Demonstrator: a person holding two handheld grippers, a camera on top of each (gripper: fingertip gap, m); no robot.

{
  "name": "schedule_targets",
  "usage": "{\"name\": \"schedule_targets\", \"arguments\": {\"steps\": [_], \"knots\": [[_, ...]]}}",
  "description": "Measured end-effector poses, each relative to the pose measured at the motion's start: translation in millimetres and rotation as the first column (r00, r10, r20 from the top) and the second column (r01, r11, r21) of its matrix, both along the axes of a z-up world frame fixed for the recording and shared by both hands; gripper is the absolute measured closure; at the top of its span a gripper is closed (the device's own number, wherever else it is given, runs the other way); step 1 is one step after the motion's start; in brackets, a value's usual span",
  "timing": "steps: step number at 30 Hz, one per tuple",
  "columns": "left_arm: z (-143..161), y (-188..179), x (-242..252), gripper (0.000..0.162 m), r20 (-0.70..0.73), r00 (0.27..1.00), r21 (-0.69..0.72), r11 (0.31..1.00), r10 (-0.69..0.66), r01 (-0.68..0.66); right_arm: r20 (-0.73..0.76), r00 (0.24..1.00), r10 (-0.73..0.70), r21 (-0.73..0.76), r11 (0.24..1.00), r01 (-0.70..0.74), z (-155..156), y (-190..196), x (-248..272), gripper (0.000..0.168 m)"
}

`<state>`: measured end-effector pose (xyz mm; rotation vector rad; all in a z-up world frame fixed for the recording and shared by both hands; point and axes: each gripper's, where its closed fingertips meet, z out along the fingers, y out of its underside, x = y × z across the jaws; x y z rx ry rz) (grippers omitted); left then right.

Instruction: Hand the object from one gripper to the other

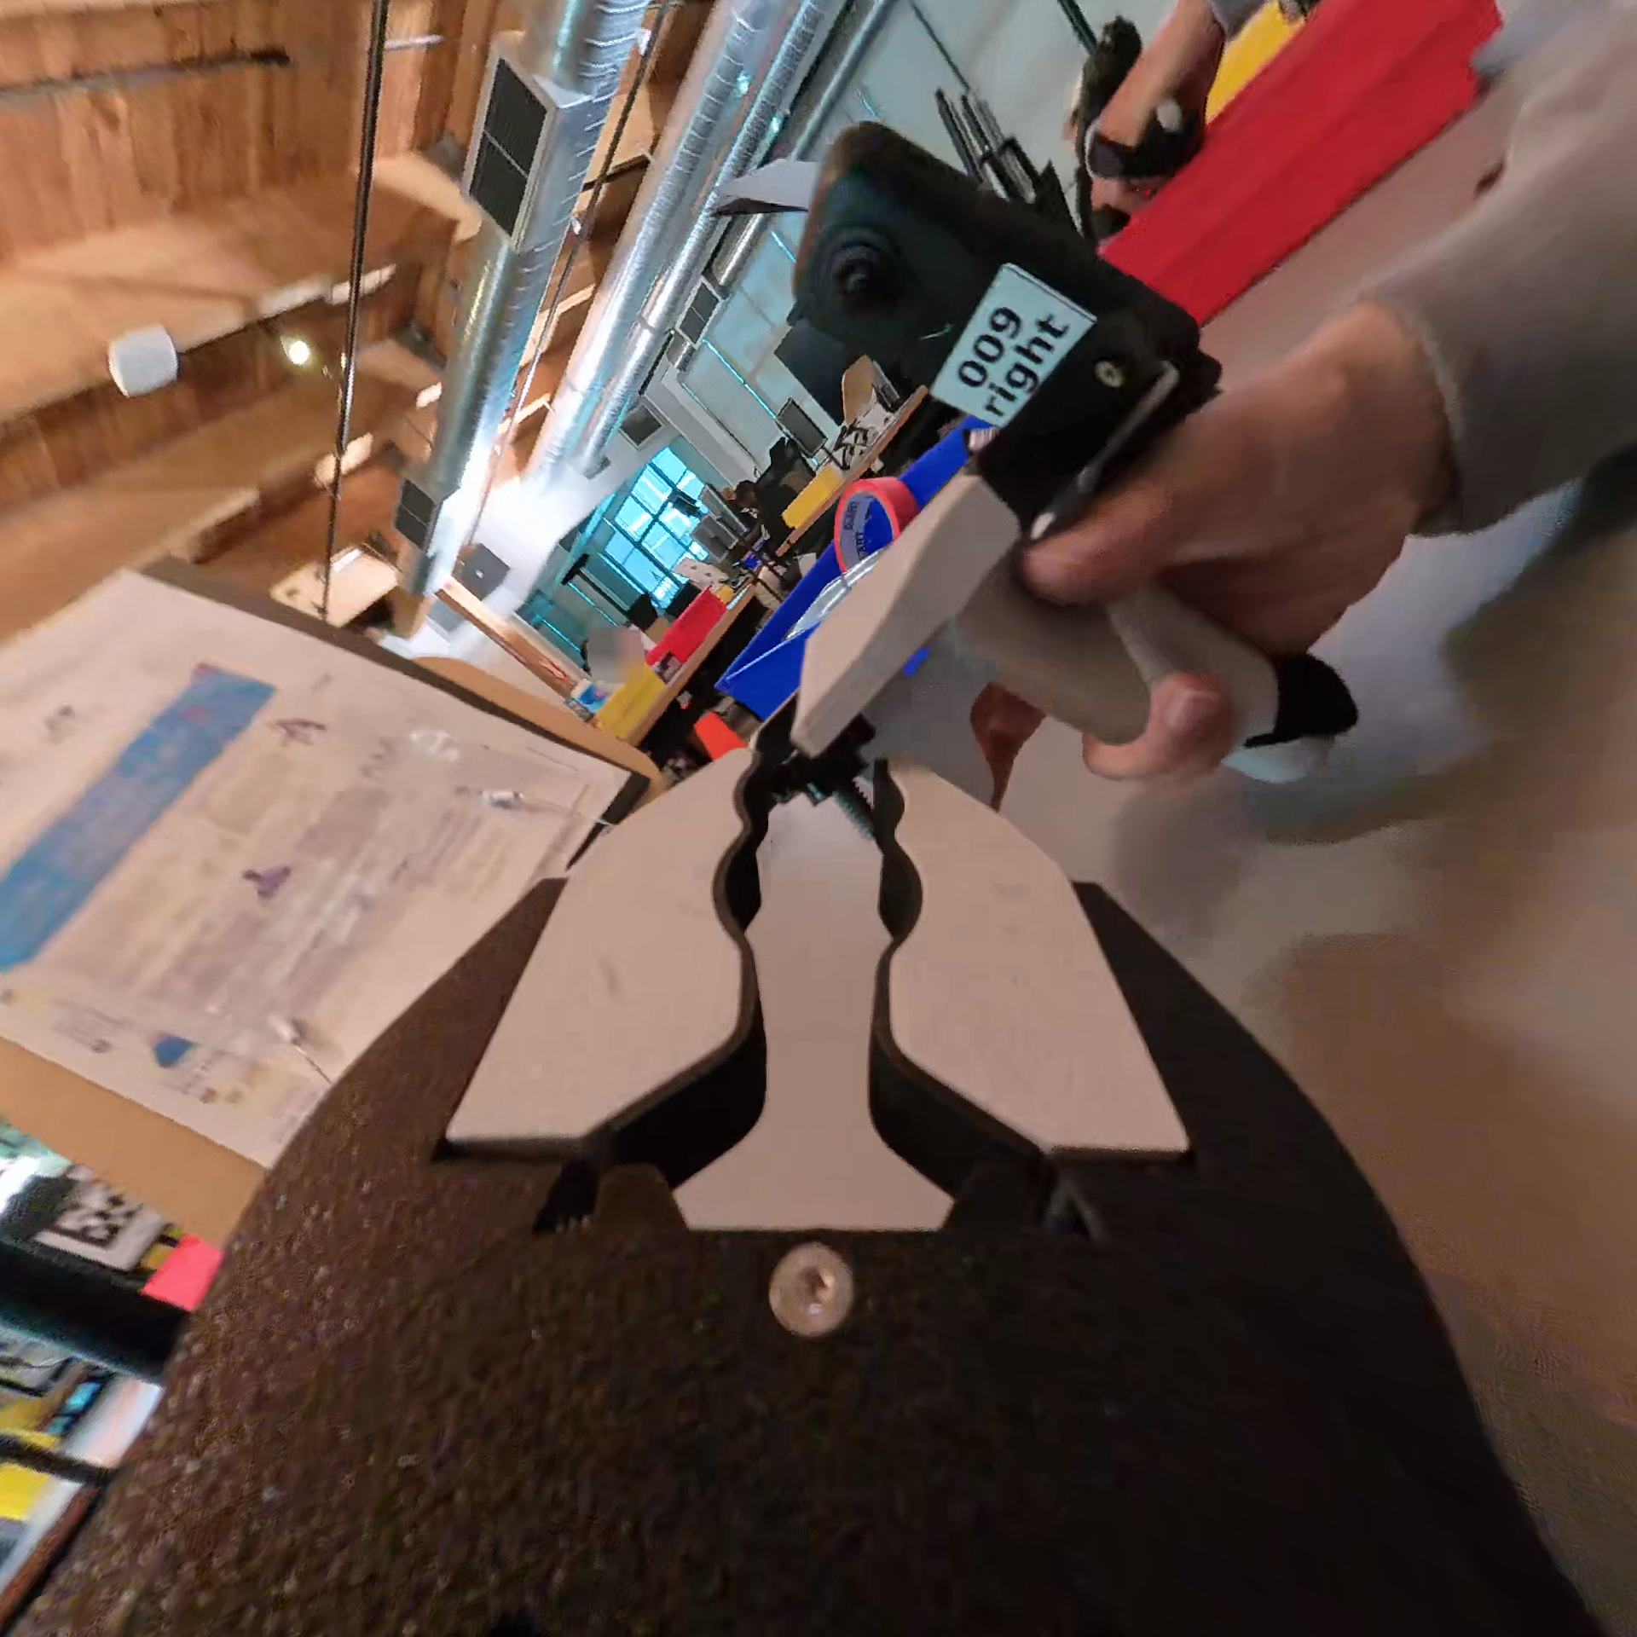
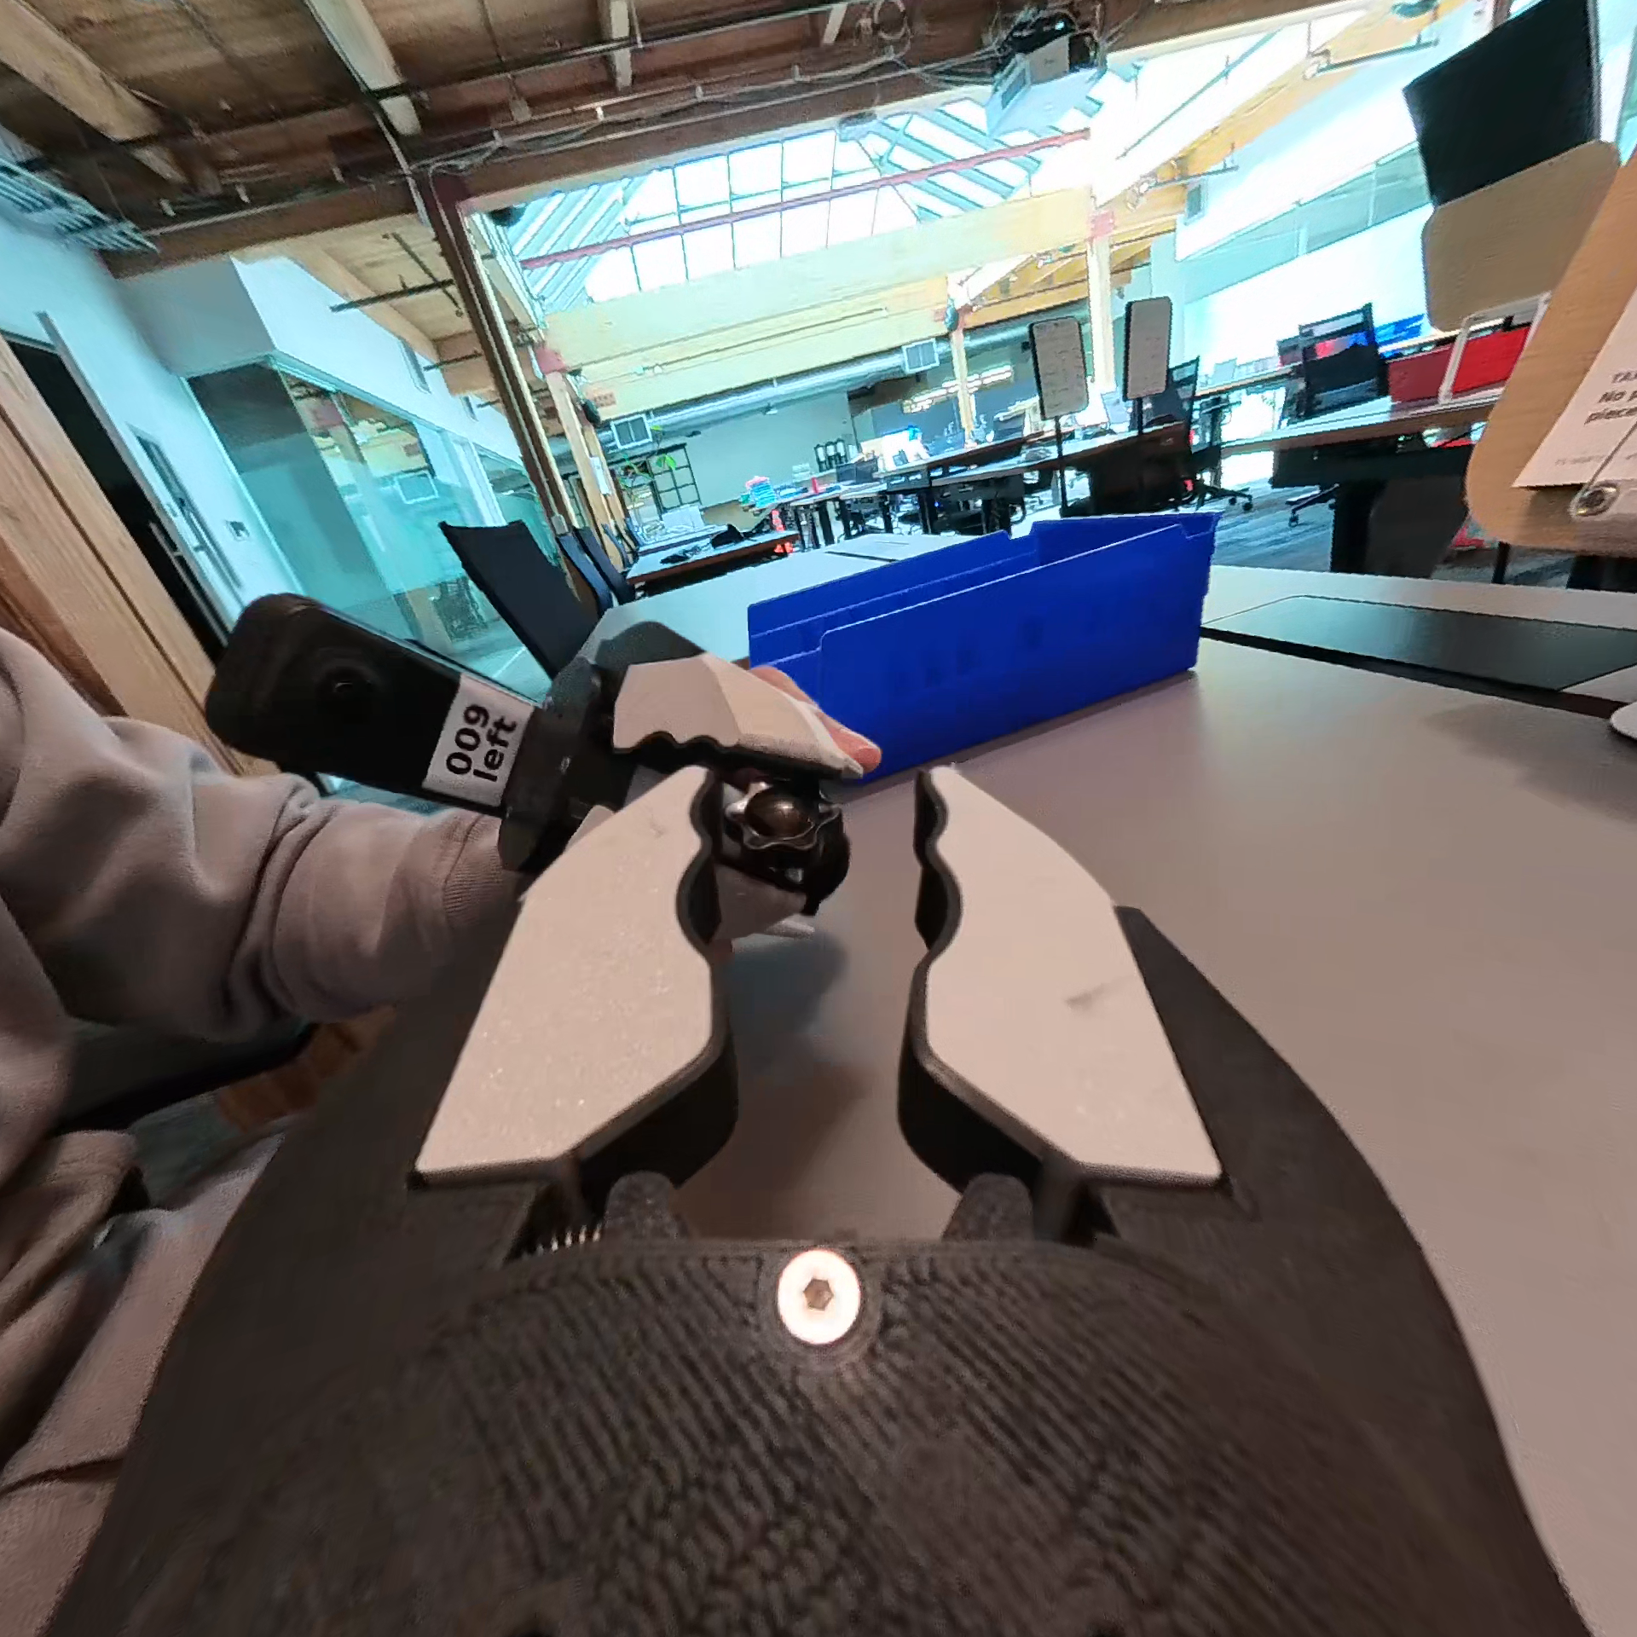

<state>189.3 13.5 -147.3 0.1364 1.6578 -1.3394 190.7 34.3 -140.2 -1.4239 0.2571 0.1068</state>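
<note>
R tongs [image 2: 828, 819] gaping, empty, just short of the black knob w/ threaded stud [image 2: 779, 833]. L tongs [image 1: 819, 793] pinch the knob by the stud end at their tips, above the grey worktop [image 2: 1329, 886]. Next, imo: slide R fwd so knob head sits between the pads, squeeze firm, only then let L go. Blue bin [image 2: 974, 620] behind.

Left tongs [image 2: 779, 788]: fingers closed in on a grasped part, held by a grey-sleeved arm reaching in from the left. Right tongs [image 2: 828, 797]: fingers spread apart, tips flanking the left tongs' tips. Right hand [image 1: 1240, 567]: wrapped around the handle, fingers on the trigger.
</note>
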Motion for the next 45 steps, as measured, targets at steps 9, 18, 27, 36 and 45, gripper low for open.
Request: {"name": "schedule_targets", "arguments": {"steps": [9,18,27,36,45], "knots": [[1,0,3,0.14,0.038,0.998,0.012,0.999,0.041,-0.041,0.136,0.991,0.003,-0.08,0.997,0.008,-5,3,-5,0.143],[4,16,20,0.127,-0.073,0.987,-0.076,0.986,0.143,-0.149,0.568,0.398,-0.72,0.228,0.603,0.765,71,-134,79,0.142],[-9,16,29,0.132,-0.134,0.973,-0.025,0.981,0.187,-0.192,0.713,0.011,-0.701,-0.106,-0.092,0.99,29,-318,144,0.142],[-13,25,39,0.132,-0.216,0.953,-0.044,0.973,0.213,-0.228,0.576,0.091,-0.812,-0.113,0.031,0.993,19,-299,148,0.102],[31,67,49,0.135,-0.325,0.914,-0.261,0.906,0.244,-0.334,0.727,0.342,-0.595,-0.069,0.432,0.899,14,-154,116,0.113]]}}
